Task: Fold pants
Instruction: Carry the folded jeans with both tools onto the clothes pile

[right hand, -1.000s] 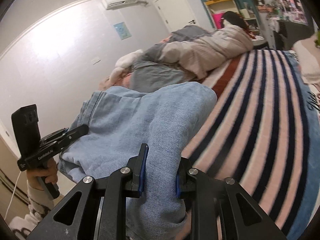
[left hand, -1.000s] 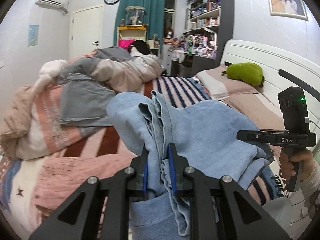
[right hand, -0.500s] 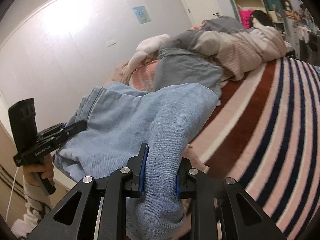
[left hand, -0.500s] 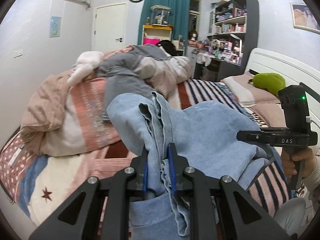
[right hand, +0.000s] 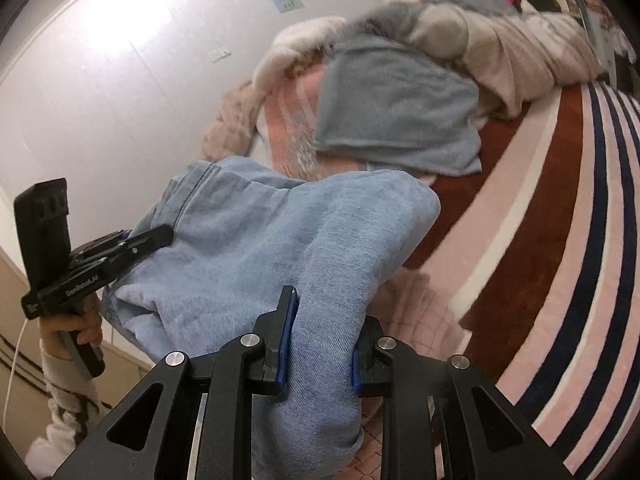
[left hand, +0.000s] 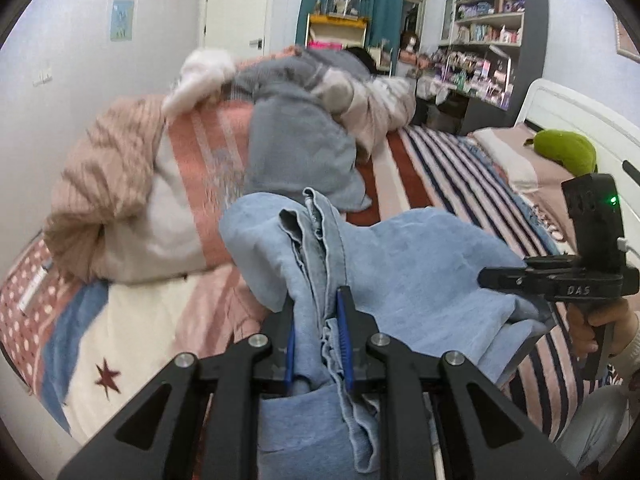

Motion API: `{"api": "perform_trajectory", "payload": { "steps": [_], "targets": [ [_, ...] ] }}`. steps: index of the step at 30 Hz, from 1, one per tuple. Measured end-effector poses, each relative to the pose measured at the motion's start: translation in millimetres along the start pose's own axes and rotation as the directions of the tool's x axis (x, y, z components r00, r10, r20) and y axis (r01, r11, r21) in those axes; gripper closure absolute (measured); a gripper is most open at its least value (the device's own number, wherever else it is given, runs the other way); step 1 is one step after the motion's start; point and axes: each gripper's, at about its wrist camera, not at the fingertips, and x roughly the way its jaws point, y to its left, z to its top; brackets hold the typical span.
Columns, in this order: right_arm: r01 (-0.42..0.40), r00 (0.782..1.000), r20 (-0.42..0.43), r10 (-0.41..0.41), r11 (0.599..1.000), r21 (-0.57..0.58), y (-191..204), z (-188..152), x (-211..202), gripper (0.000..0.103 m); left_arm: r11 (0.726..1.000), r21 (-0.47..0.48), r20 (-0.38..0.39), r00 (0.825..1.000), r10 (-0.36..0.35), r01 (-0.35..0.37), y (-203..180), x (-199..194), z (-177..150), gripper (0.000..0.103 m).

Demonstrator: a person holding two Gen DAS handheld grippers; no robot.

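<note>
1. The jeans are hanging in the air above the bed, bunched and draped between the two grippers, over the near edge of the striped bedspread; they are not lying flat anywhere.
2. The left gripper is pinching a thick gather of denim with a seam and hem edges showing, its jaws pressed in on the cloth.
3. The right gripper is clamping a rounded fold of the same denim, jaws closed onto it.
4. Progress, as a judgement: the fold is looking partly made, several layers lying doubled over each other, but nothing is being laid down or smoothed yet. Setting the bundle on the bed, squaring it and releasing are remaining.
5. Beyond the jeans, a grey garment and a heap of quilts are occupying the far side of the bed, with a green plush toy lying by the headboard.
6. Against the earlier frames: both grips are staying unchanged on the denim, while both views are swinging towards the quilt heap and the wall, blurring the background; the bundle's shape is holding about the same.
</note>
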Motion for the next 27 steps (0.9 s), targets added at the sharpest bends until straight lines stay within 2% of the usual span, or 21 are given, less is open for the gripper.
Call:
{"api": "perform_trajectory", "payload": {
  "steps": [4,8,13,16,19,21,25,27],
  "targets": [
    [0.015,1.000,-0.023,-0.015,1.000,0.001,-4.0,-6.2,8.1,0.085,1.000,-0.010,-0.026,1.000,0.014,-0.014,2.7,12.9,-10.0,0.085],
    [0.030,0.999,-0.022,-0.031,0.999,-0.012,-2.2,-7.8,6.8,0.080,1.000,-0.026,-0.022,1.000,0.013,-0.013,6.3,13.1,-13.8,0.082],
    [0.050,0.998,-0.029,-0.050,0.999,-0.021,1.3,-7.6,5.9,0.079,0.999,-0.022,-0.017,0.999,0.027,-0.027,2.6,8.7,-16.5,0.081],
    [0.061,0.998,-0.031,-0.062,0.998,-0.026,3.2,-8.0,3.2,0.072,0.998,-0.015,-0.015,0.998,0.054,-0.054,-1.0,5.5,-17.0,0.078],
    [0.075,0.997,-0.030,-0.076,0.996,-0.052,6.7,-10.9,-1.3,0.068,0.998,-0.011,-0.010,0.998,0.069,-0.069,-3.9,2.9,-17.4,0.072],
    [0.080,0.996,-0.033,-0.082,0.995,-0.067,8.6,-12.9,-4.8,0.065,0.997,-0.017,-0.006,0.998,0.069,-0.069,-5.5,0.5,-17.9,0.064],
    [0.076,0.997,-0.027,-0.077,0.995,-0.064,7.9,-15.3,-11.7,0.063,0.995,0.001,0.019,0.995,0.101,-0.101,-14.1,-9.5,-17.9,0.057],
    [0.072,0.997,-0.028,-0.073,0.996,-0.060,7.4,-16.7,-15.3,0.062,0.993,0.002,0.036,0.993,0.115,-0.115,-19.7,-16.5,-18.0,0.050]
  ]
}}
